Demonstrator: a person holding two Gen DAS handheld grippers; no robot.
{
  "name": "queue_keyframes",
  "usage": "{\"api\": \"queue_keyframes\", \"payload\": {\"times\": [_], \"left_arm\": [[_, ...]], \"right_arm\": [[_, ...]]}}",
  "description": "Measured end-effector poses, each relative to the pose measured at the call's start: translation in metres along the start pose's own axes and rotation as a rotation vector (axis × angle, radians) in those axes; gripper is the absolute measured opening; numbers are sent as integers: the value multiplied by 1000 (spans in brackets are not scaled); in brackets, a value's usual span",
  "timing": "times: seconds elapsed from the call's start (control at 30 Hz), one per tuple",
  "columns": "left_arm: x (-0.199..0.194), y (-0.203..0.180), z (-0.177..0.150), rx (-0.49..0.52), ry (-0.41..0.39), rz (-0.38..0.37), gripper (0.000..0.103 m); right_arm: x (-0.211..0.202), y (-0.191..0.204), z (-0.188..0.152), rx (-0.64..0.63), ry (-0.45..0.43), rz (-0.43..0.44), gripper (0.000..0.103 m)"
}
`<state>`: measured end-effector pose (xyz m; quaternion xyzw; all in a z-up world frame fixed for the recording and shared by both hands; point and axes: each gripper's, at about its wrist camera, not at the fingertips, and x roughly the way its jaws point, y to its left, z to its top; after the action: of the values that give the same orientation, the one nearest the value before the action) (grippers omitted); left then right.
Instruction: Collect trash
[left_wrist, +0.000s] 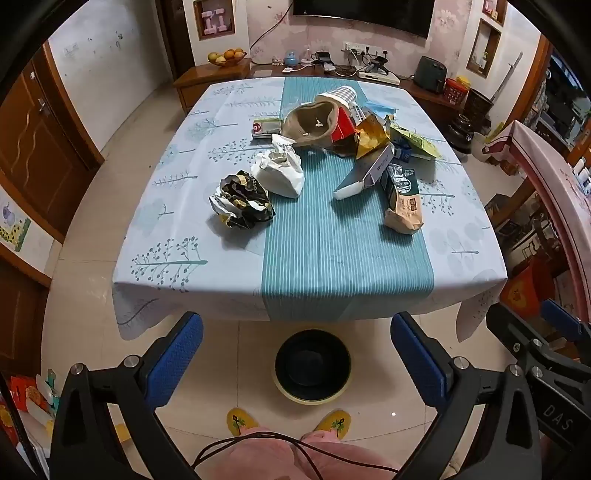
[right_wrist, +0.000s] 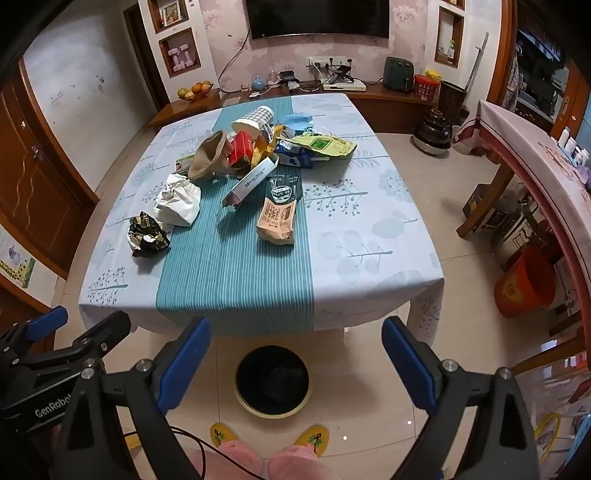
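Below, I hold my left gripper (left_wrist: 297, 360) and my right gripper (right_wrist: 295, 363) with blue pads spread wide and nothing between them, both above the black bin (right_wrist: 272, 380) that stands on the floor just before the near edge of the table (left_wrist: 461, 266). On that table the trash lies toward its far half: a crumpled black wrapper (left_wrist: 242, 199) nearest its left side, a white paper wad (left_wrist: 280, 171) beside it, a tan snack packet (right_wrist: 279, 218) right of centre, and a heap topped by a paper cup (right_wrist: 255, 120) behind.
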<state>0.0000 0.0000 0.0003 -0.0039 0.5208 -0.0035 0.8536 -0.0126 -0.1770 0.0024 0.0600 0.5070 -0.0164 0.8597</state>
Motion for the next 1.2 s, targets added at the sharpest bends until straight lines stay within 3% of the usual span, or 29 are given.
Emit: {"api": "queue_keyframes", "payload": {"times": [1.2], "left_arm": [[-4,-4,-2,-6,2,-11,97]], "right_arm": [[-3,4,1,-28,-21,-16,90]]}}
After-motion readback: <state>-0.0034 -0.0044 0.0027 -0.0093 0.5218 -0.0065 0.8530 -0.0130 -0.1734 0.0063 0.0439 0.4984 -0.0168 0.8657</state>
